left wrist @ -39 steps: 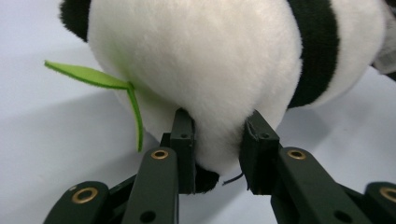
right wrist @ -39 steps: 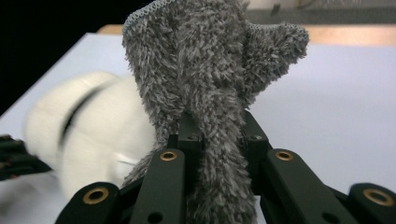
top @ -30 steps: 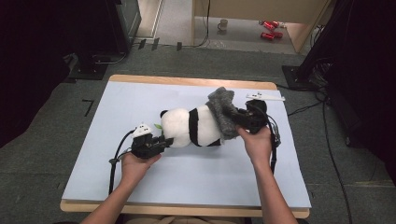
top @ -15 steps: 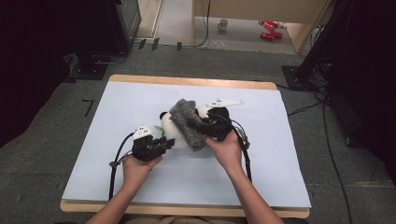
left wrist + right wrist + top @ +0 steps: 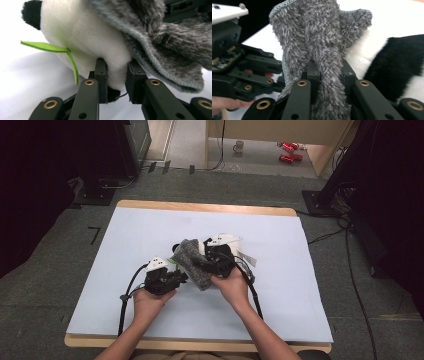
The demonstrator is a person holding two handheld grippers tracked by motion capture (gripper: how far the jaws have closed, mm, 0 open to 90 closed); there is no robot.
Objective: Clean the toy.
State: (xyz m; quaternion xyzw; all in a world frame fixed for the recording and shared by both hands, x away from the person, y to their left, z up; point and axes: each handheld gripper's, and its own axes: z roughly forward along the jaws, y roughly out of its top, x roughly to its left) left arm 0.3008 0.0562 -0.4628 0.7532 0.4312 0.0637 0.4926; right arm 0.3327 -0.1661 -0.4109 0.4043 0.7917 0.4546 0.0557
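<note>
A black-and-white plush panda (image 5: 82, 37) with a green felt leaf (image 5: 47, 47) lies mid-table, mostly under a grey fuzzy cloth (image 5: 192, 262). My left gripper (image 5: 180, 277) is shut on a fold of the panda's white fur, which is pinched between its jaws in the left gripper view (image 5: 117, 65); those jaws have just been closing tighter on the fur. My right gripper (image 5: 202, 262) is shut on the grey cloth (image 5: 319, 37), a thick bunch of which sits between its jaws (image 5: 328, 66). The cloth drapes over the panda's body (image 5: 392, 65). The left gripper (image 5: 242, 65) stands close beside it.
The table (image 5: 300, 285) carries a pale sheet with a wooden rim at the far edge. A white tag (image 5: 247, 258) sticks out to the right of the panda. Cables trail from both grippers. On the floor behind are a mug (image 5: 239, 145), red cans (image 5: 287, 151) and dark stands.
My right gripper has moved left and down toward the left gripper, drawing the grey cloth across the panda. The left hand has stayed where it was.
</note>
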